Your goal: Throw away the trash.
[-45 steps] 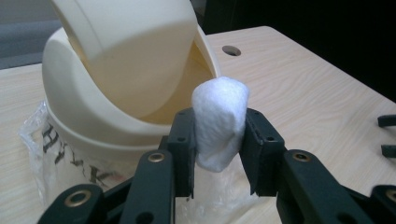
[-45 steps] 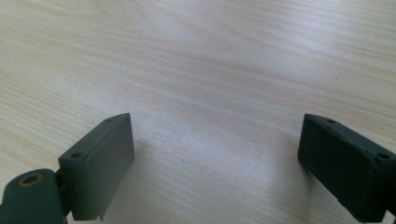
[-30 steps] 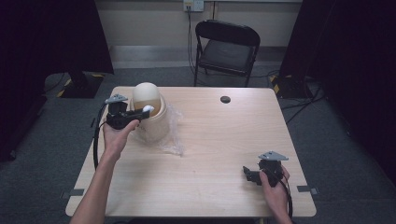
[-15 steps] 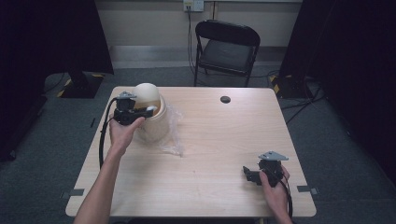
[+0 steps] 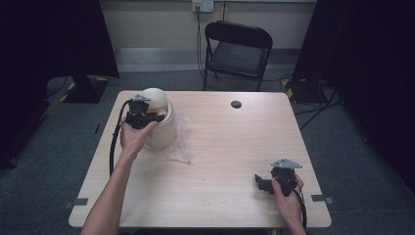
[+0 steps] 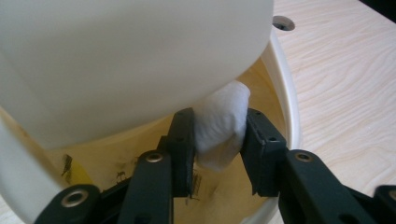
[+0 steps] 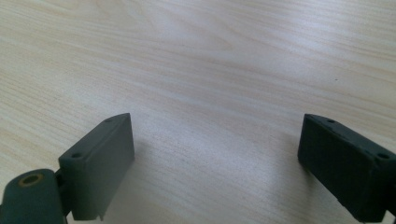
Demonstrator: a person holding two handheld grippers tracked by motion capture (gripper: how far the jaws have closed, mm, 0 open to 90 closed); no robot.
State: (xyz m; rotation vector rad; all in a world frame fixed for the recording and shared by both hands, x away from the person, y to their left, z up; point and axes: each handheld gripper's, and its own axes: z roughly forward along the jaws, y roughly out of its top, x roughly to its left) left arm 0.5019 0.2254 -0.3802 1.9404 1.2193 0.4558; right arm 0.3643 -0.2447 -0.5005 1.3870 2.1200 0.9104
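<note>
Between the left gripper's [image 6: 218,140] jaws sits a wad of white tissue [image 6: 222,123], pinched from both sides and held just inside the rim of a cream bucket [image 6: 286,100], under its tipped-up rounded lid [image 6: 126,56]. On the table [image 5: 220,161] the bucket stands toward ten o'clock, with crinkled clear plastic [image 5: 180,139] beside it at its four o'clock. The right gripper [image 5: 262,182] rests at about five o'clock, jaws spread wide over bare wood. A small black disc [image 5: 236,104] lies near twelve o'clock.
</note>
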